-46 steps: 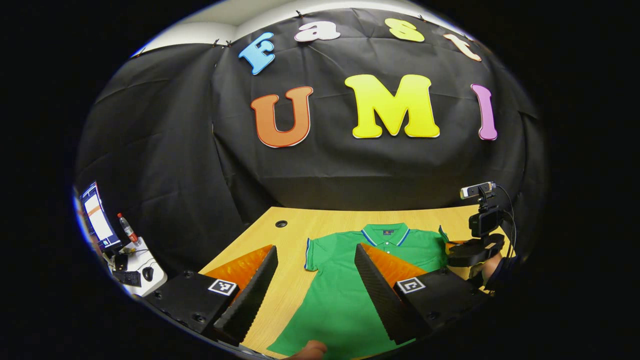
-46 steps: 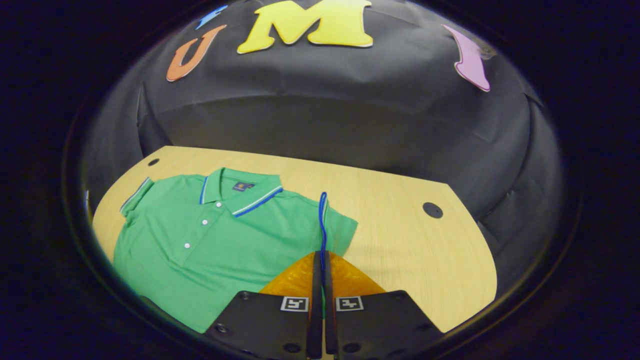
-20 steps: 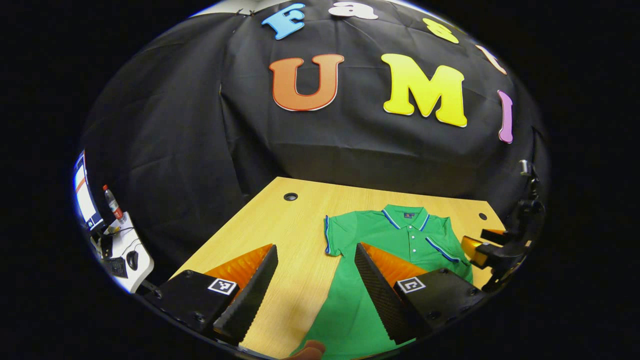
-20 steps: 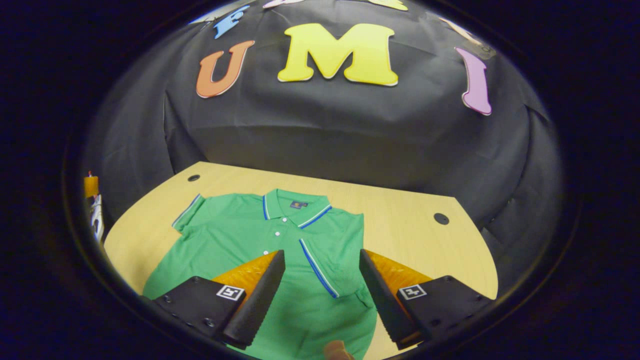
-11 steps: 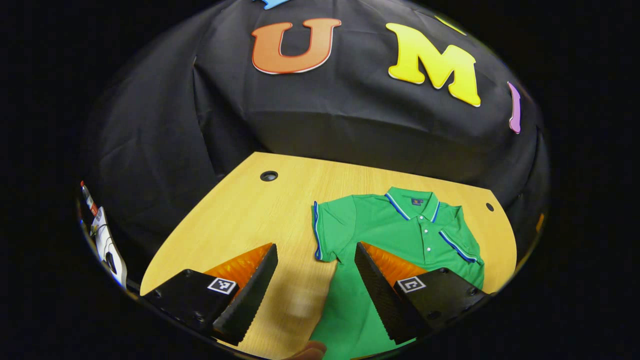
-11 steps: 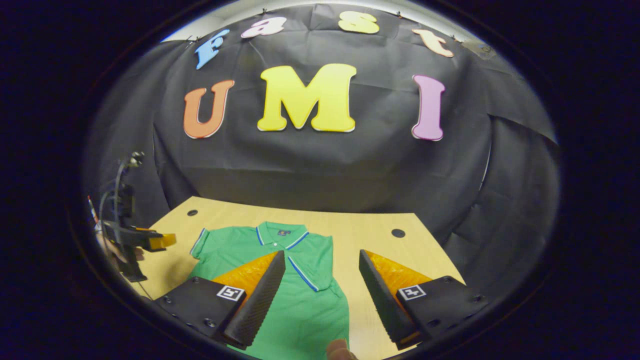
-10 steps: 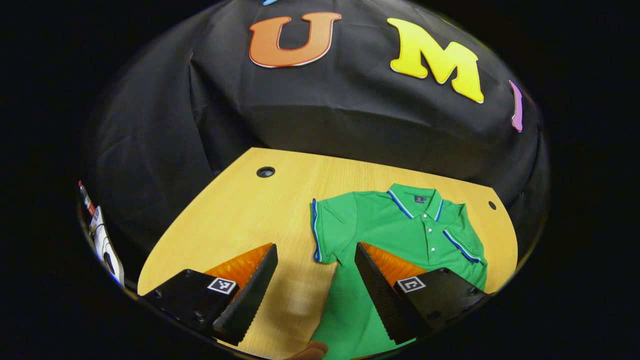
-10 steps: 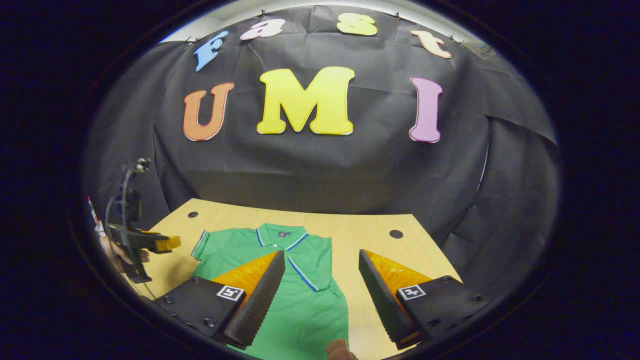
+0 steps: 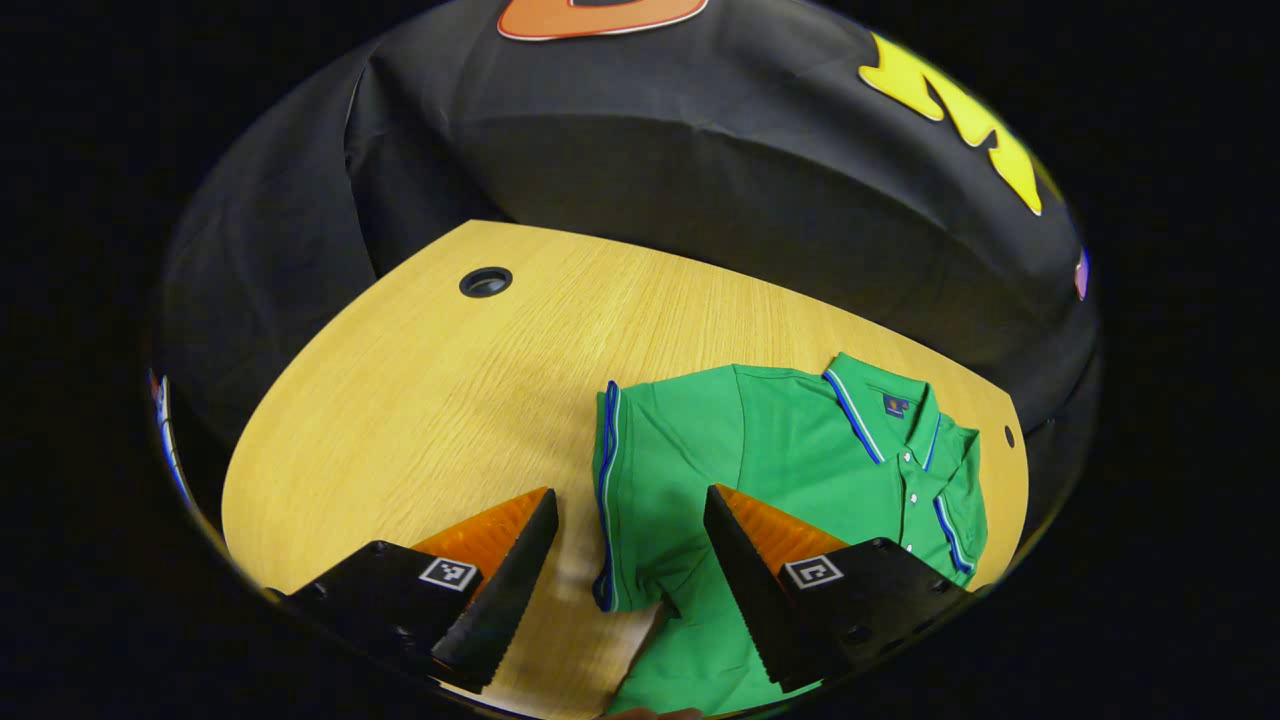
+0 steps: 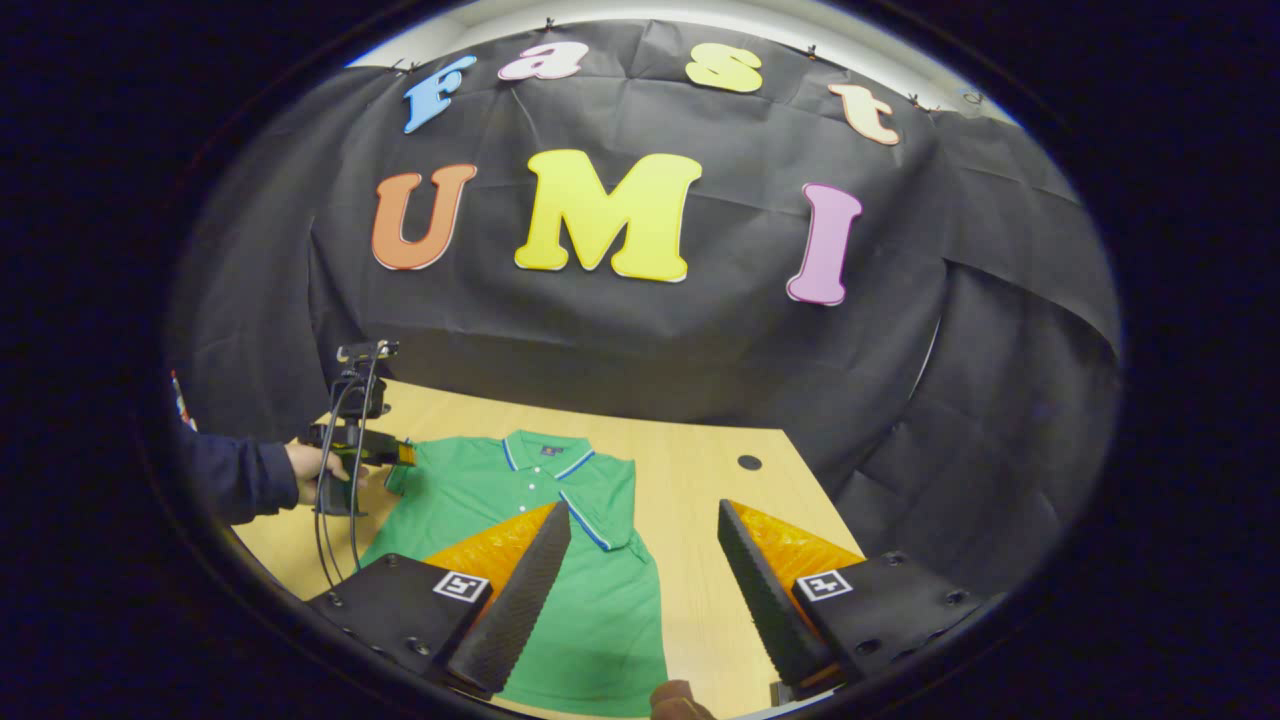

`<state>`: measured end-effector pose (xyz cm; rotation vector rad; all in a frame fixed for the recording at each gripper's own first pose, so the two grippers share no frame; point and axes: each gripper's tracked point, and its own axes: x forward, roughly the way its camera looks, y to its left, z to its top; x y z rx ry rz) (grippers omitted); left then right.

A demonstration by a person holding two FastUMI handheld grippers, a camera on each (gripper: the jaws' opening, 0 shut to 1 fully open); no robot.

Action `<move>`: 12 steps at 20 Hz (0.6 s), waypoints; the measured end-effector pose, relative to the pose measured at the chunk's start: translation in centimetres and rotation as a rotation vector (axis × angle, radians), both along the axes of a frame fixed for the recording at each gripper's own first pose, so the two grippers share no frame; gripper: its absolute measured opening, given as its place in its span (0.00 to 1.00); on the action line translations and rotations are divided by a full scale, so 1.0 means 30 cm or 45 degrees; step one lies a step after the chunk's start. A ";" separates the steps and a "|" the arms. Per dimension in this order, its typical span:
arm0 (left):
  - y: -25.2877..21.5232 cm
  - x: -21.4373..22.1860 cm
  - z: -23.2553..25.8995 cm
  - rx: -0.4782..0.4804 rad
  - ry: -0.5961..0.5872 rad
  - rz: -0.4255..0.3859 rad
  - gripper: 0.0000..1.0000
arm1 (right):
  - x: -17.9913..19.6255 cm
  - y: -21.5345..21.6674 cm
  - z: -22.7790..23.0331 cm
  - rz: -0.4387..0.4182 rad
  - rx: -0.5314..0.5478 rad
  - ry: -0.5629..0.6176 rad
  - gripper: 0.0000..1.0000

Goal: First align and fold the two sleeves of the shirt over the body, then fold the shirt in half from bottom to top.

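The green polo shirt (image 9: pixel 790 450) hem is cut off; the left gripper (image 9: pixel 625 535) and right gripper (image 10: pixel 645 550) are spread wide, holding nothing.

Desk (image 9: pixel 420 400): light wood-grain top with a rounded outline, set against the black cloth wall. Two round cable holes, one near the far left corner (image 9: pixel 486 282), one near the far right corner (image 10: pixel 749 462).

On it: one green polo shirt (image 9: pixel 770 450), lying flat, collar toward the far edge, buttons up. Blue-and-white trim on collar and sleeve cuffs. Right sleeve (image 10: pixel 598 505) folded over the body; left sleeve (image 9: pixel 640 470) spread flat on the wood.
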<state>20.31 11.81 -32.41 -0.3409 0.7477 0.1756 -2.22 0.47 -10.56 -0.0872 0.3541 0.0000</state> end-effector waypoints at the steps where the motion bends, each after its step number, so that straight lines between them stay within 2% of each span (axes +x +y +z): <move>1: 0.008 0.015 -0.002 -0.022 0.008 0.016 0.94 | -0.005 -0.005 -0.010 -0.014 0.001 0.013 0.95; 3: 0.020 0.033 -0.016 -0.063 0.015 0.039 0.90 | -0.006 -0.007 -0.015 -0.026 -0.011 0.022 0.95; 4: 0.015 0.032 -0.029 -0.087 0.025 0.045 0.83 | -0.005 -0.001 -0.014 -0.025 -0.017 0.024 0.94; 5: 0.007 0.029 -0.047 -0.106 0.046 0.044 0.82 | 0.000 0.005 -0.017 -0.024 -0.022 0.023 0.95; 9: -0.012 0.038 -0.045 -0.106 0.057 -0.004 0.69 | 0.008 0.039 -0.031 -0.009 -0.033 0.034 0.95; 11: -0.005 0.038 -0.060 -0.079 0.077 -0.005 0.58 | 0.011 0.053 -0.038 -0.002 -0.034 0.043 0.95; 12: 0.004 0.038 -0.063 -0.065 0.082 0.002 0.59 | 0.015 0.058 -0.043 -0.001 -0.034 0.046 0.95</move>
